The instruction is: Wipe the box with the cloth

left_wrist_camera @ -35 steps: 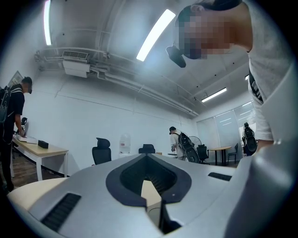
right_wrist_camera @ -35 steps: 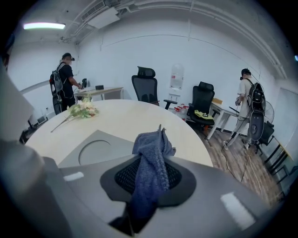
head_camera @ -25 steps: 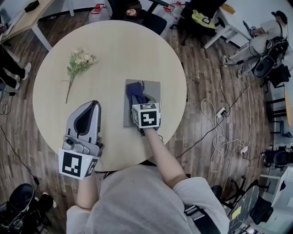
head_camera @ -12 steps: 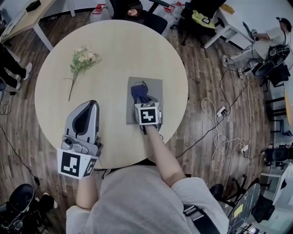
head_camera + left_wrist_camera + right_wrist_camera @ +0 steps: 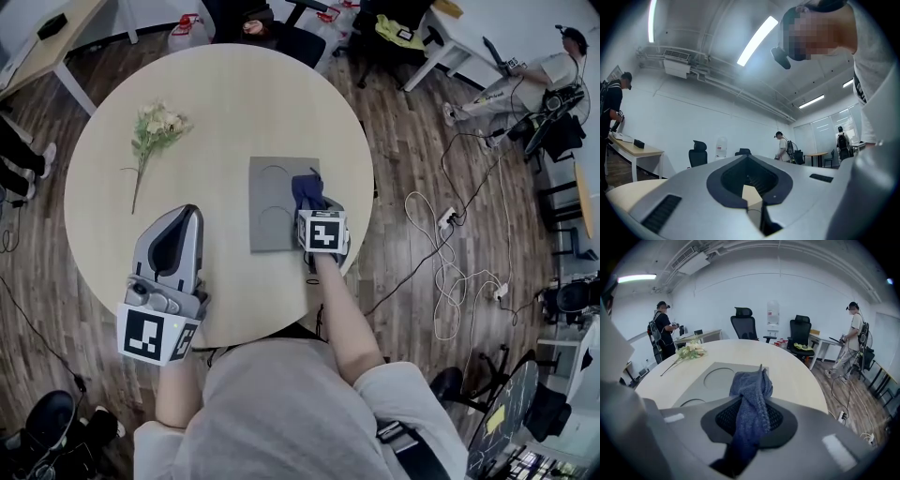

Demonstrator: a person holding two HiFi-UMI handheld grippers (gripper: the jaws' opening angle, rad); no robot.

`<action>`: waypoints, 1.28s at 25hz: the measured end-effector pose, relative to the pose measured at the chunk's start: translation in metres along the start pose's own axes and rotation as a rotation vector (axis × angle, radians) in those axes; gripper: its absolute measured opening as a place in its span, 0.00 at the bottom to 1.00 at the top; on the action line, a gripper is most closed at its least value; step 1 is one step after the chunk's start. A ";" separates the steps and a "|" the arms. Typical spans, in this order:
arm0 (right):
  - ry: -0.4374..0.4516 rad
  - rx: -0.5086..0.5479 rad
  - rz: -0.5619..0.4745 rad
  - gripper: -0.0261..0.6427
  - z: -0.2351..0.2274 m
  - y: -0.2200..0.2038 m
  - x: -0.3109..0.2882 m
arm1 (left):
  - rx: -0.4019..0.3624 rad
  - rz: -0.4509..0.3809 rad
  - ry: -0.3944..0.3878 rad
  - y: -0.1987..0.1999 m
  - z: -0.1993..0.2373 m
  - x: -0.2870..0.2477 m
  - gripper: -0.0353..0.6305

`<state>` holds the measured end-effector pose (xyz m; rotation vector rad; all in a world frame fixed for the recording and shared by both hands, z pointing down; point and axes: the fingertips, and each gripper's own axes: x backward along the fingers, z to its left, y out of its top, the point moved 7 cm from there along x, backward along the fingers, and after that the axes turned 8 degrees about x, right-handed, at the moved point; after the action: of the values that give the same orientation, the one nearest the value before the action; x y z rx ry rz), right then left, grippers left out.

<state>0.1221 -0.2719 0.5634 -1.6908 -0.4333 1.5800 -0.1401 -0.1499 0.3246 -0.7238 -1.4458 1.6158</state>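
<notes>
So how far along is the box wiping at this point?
Done: the cloth is clamped in the right gripper and down on the grey box. In hand: wiping near the box's right edge. Left: likely the side with the two circles; how clean it is can't be judged. The left gripper rests shut and empty.

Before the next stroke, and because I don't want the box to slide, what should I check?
1. Cloth clamped in right gripper: ok.
2. Cloth over the box: ok, at its right edge.
3. Box fully on the table: ok.
4. Flowers apart from the box: ok.
5. Left gripper steadying the box: not ok; it rests apart from the box, shut and empty.
6. Cloth pressing on the box: cannot tell.
</notes>
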 end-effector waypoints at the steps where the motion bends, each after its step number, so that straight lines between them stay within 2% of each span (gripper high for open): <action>1: -0.008 -0.009 0.002 0.16 -0.005 -0.002 0.001 | 0.001 0.000 -0.004 0.000 -0.001 -0.001 0.06; 7: -0.052 -0.043 0.012 0.16 -0.024 -0.014 0.009 | -0.001 0.001 -0.028 -0.001 -0.007 -0.003 0.06; 11: -0.042 -0.065 0.014 0.16 -0.021 -0.008 0.014 | -0.002 -0.003 -0.032 0.001 -0.006 0.000 0.06; 18: 0.130 -0.084 -0.062 0.16 0.046 0.005 0.033 | 0.014 -0.014 -0.042 0.003 -0.006 0.008 0.06; 23: 0.234 -0.060 -0.048 0.16 0.103 0.002 0.036 | 0.019 -0.013 -0.035 0.004 0.000 0.019 0.06; 28: 0.201 0.061 -0.015 0.16 0.129 -0.015 0.028 | 0.023 -0.011 -0.023 0.003 0.006 0.032 0.06; 32: 0.174 0.053 -0.007 0.16 0.122 -0.017 0.029 | 0.025 -0.008 -0.026 0.004 0.009 0.036 0.06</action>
<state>0.0149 -0.2045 0.5632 -1.7670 -0.3058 1.4126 -0.1662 -0.1235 0.3266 -0.6839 -1.4428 1.6399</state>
